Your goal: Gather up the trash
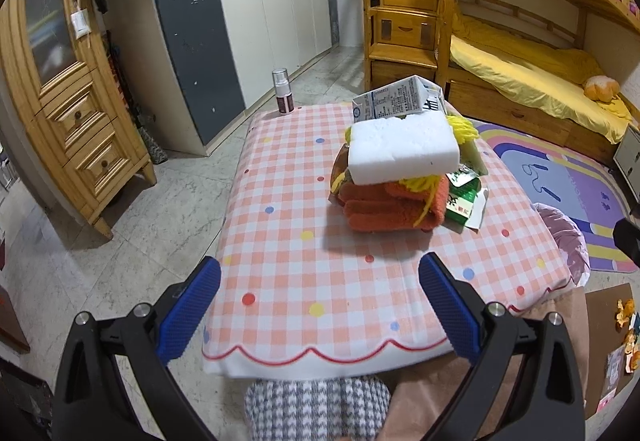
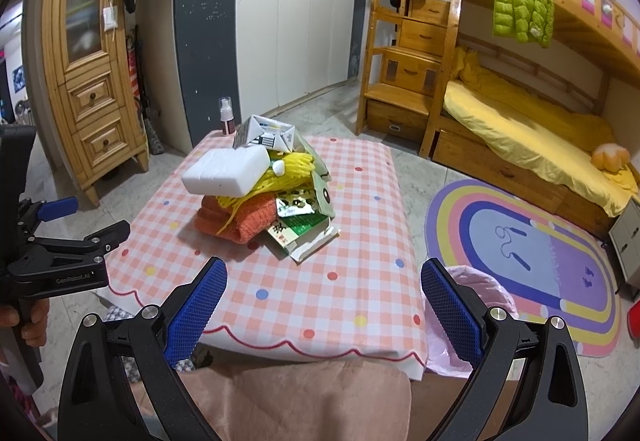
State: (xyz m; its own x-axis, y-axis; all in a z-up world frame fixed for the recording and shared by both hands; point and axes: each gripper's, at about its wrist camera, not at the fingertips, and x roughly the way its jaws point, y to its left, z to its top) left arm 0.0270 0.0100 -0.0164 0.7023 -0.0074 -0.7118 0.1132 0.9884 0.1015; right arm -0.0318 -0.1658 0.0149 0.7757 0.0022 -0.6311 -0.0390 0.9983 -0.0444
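1. The trash sits heaped in one pile mid-worktop [image 2: 360,281]: a white foam block [image 2: 226,171] on top, yellow netting [image 2: 288,171] and an orange cloth [image 2: 248,221] beneath, a milk carton [image 2: 264,135] behind and a green carton [image 2: 304,225] at the side. Stacked so, it is easy to take piece by piece.
2. The left tool [image 1: 320,305] hovers short of the pile, fingers spread, empty.
3. The right tool [image 2: 324,309] is likewise spread and empty.
4. What looks like a pink bag-lined bin [image 2: 480,293] stands just beside the worktop, probably to receive the trash.
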